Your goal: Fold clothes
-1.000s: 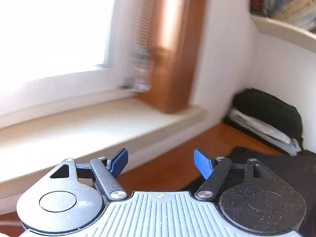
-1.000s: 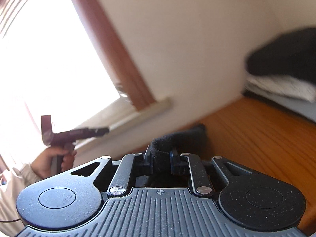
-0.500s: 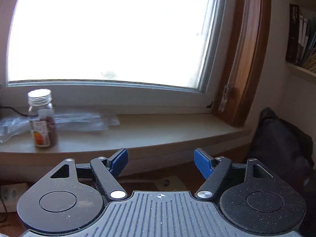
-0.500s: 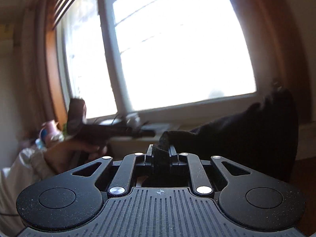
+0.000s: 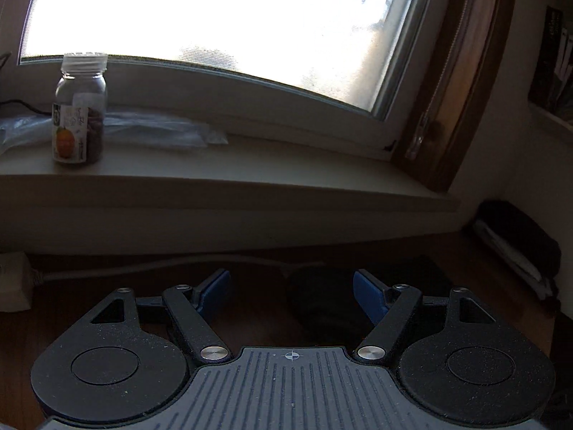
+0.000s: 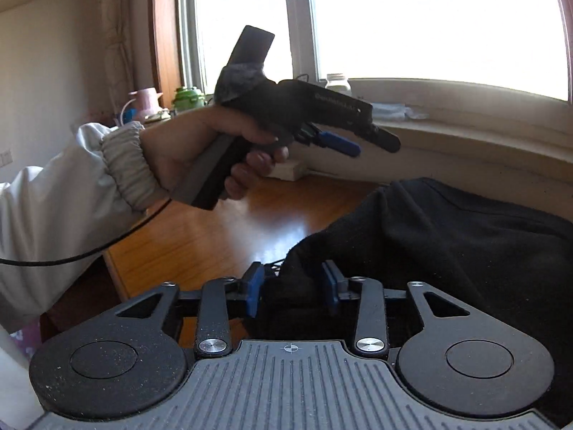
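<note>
Take the window sill (image 5: 229,165) as your landmark: the black garment (image 6: 465,251) lies on the wooden table (image 6: 200,236) just below it, heaped toward the right-hand end of the sill, and one fold of it reaches back to your right gripper (image 6: 292,288). That fold sits between the blue pads (image 6: 253,288), whose jaws have just been opening; a gap now shows on either side of the cloth, so I would judge the grip released, with the fabric resting there loose rather than pinched. The bulk of the garment runs away from this gripper toward the sill and off to the right, so your right hand is plainly the nearer one. Your left gripper (image 5: 292,288) stands wide apart and holds nothing; in its own view a dark lump of the cloth lies on the table just ahead of it, between the fingers' line and the sill, not touched as far as the dim picture shows. In the right wrist view your left hand (image 6: 200,150) (white cuffed sleeve, cable trailing) holds that tool above the table, left of the garment and near the sill. The next fold probably needs the left gripper brought across to a free edge, though the edges are hard to pick out in black cloth.
</note>
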`<state>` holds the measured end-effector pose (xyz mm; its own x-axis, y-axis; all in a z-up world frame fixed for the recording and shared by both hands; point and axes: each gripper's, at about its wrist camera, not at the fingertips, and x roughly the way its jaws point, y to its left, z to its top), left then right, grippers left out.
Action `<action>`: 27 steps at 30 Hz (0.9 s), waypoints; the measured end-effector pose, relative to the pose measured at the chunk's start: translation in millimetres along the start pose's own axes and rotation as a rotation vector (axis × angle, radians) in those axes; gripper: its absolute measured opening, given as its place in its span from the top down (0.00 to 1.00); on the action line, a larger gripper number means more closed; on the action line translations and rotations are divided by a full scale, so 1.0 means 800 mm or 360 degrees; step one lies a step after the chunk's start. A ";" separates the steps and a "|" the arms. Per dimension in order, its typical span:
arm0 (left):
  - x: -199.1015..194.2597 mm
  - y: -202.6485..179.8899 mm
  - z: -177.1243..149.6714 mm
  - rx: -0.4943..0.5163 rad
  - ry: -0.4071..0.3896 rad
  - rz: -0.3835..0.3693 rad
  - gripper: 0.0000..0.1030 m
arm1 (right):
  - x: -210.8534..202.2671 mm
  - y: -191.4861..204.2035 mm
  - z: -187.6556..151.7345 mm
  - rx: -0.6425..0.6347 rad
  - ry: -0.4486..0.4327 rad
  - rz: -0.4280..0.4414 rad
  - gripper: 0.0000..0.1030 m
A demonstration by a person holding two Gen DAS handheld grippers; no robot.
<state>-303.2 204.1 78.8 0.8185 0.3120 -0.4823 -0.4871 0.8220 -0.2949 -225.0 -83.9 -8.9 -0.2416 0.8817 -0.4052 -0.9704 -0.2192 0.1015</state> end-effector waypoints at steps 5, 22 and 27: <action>-0.026 -0.016 -0.045 0.0016 -0.0038 -0.0049 0.36 | -0.037 -0.006 -0.010 -0.0071 0.0009 -0.0101 0.49; -0.149 -0.093 -0.157 0.0032 -0.0141 -0.0146 0.36 | -0.051 -0.001 -0.056 -0.0245 0.0088 -0.0275 0.57; -0.138 -0.132 -0.168 0.0255 -0.0075 -0.0157 0.36 | -0.071 -0.013 -0.060 -0.0155 0.0013 -0.0324 0.56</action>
<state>-382.8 18.7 52.0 0.8751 0.2447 -0.4174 -0.3520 0.9139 -0.2023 -201.0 -151.7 -30.1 -0.0404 0.9085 -0.4159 -0.9945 -0.0768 -0.0711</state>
